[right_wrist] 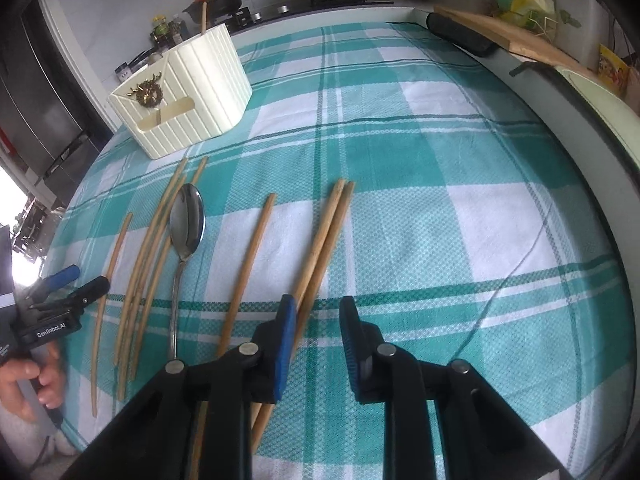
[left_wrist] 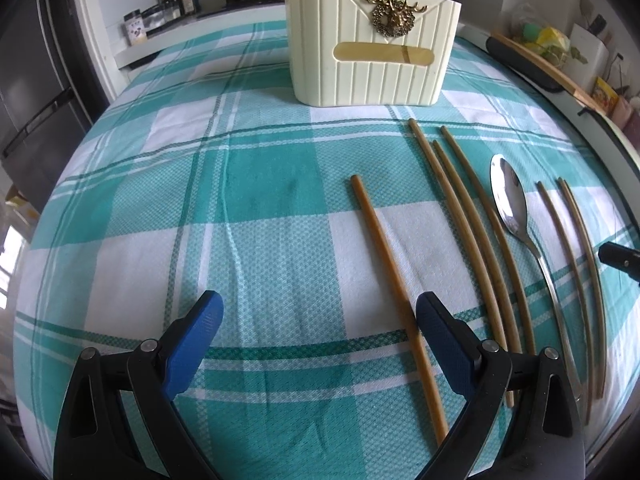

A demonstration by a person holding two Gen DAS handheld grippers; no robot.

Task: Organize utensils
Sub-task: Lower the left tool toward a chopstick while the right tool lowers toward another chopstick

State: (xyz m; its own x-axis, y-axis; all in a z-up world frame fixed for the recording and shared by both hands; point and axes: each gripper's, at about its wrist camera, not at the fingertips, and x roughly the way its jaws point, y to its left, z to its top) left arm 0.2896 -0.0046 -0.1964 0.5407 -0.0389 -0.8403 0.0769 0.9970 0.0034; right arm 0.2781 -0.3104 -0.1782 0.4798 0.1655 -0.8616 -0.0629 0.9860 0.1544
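Chopsticks [right_wrist: 248, 272] and a spoon [right_wrist: 187, 224] lie on the table [right_wrist: 440, 200].
Left gripper [left_wrist: 318, 320] spread wide; right gripper [right_wrist: 318, 312] narrowly parted, pinching nothing.

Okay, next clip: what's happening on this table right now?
A person with a gripper in each hand is sorting utensils on a checked tablecloth. Wooden chopsticks and a metal spoon lie loose in front of a cream holder, which already has one stick standing in it. The right gripper sits low beside a pair of chopsticks, jaws narrowed with nothing between them. The left gripper hovers open and empty.
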